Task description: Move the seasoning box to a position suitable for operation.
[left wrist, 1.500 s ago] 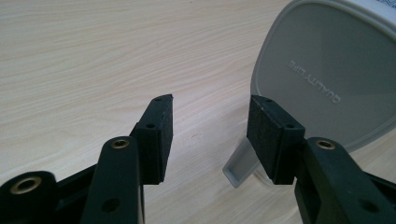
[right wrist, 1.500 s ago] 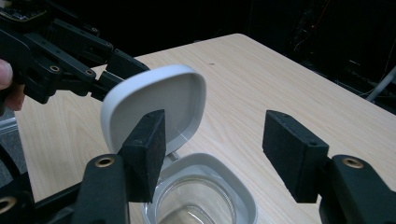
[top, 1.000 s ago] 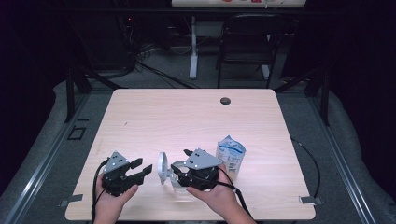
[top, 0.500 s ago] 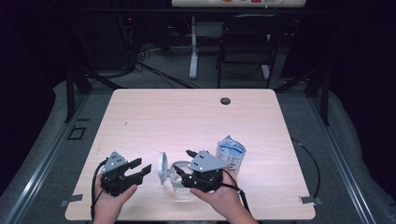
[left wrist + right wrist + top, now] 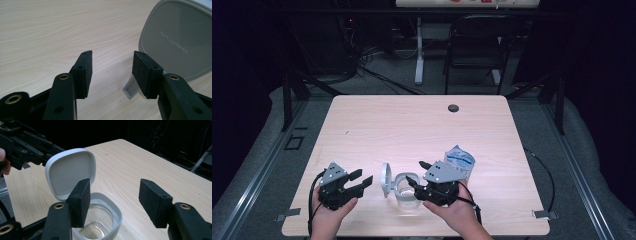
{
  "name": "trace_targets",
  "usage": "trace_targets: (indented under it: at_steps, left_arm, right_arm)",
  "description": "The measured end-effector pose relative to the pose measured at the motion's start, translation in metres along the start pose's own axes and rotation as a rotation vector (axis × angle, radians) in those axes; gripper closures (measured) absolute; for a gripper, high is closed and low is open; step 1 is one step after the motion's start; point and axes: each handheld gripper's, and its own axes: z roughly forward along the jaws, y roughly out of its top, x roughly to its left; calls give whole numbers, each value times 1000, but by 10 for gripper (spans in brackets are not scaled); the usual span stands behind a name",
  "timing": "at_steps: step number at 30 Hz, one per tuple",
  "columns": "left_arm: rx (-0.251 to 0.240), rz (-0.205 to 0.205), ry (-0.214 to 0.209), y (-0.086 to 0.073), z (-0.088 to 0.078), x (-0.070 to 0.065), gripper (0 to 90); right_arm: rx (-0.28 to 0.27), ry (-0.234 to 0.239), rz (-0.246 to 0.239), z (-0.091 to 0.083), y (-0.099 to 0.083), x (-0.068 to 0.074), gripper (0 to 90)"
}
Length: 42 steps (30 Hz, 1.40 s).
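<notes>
Light wood table (image 5: pixel 412 125) carries, near its front edge, a clear jar (image 5: pixel 406 189) with its grey hinged lid (image 5: pixel 386 179) flipped up on the left, and a white-blue pouch (image 5: pixel 460 161) just right and farther back. Left gripper (image 5: pixel 359 183) sits left of the lid, jaws apart, nothing between them. Right gripper (image 5: pixel 417 175) is at the jar's right side, jaws apart and just been closing a little, pads (image 5: pixel 80 201) not pressing on anything.
</notes>
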Motion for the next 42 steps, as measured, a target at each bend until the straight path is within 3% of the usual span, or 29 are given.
trace_targets:
  at_steps: [11, 27, 34, 42]
  left_arm:
    - [-5, -2, 3, 0, -1, 1, 514]
    - [-6, -4, 18, -1, -3, 2, 511]
    - [-4, -3, 18, -2, -3, 2, 509]
    - [-2, -14, 17, -2, -3, 4, 509]
  right_arm:
    - [1, -24, 17, -17, -6, -13, 436]
    - [-14, -72, 79, -59, -28, -37, 436]
    - [-3, -103, 133, -65, -46, -51, 439]
    - [0, -117, 152, -72, -59, -55, 487]
